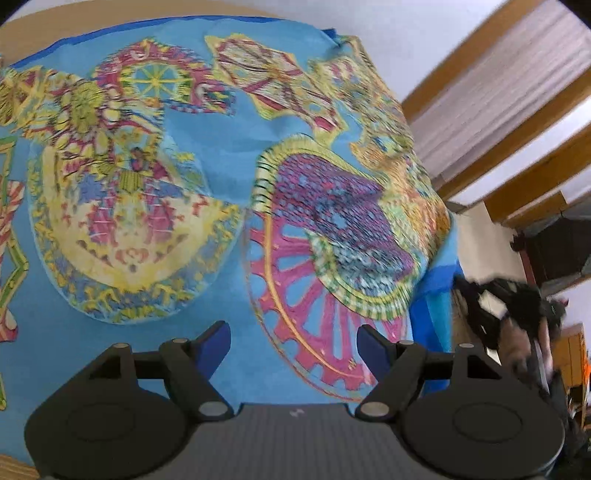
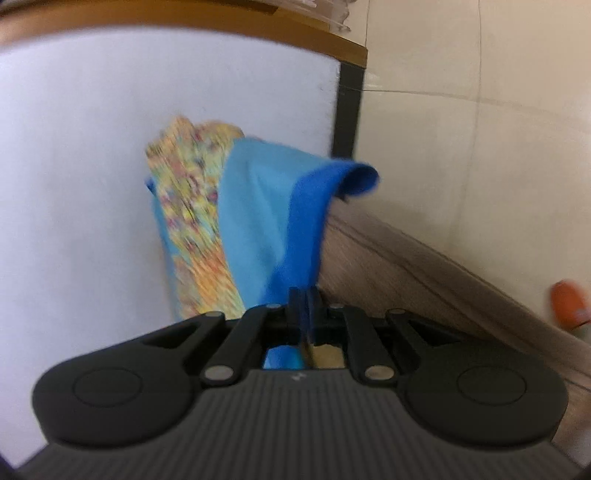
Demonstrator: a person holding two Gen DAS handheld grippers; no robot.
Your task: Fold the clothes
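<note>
Spreading across the white tabletop (image 1: 369, 22) in the left wrist view, a light blue cloth (image 1: 229, 177) printed with yellow, pink and purple wheels is lying mostly flat, its right side lifting. The left gripper (image 1: 293, 341) is hovering at its near edge, jaws wide apart. The right gripper (image 2: 304, 302) is pinching the cloth's dark blue border, jaws closed. No writing is readable.

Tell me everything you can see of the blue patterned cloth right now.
The cloth is thin, light blue fabric with a darker blue border, printed with pink, yellow and purple wheels and fans. Most of it lies spread on the white table. The right gripper is shut on its border, lifting that part. The left gripper is open above it.
</note>
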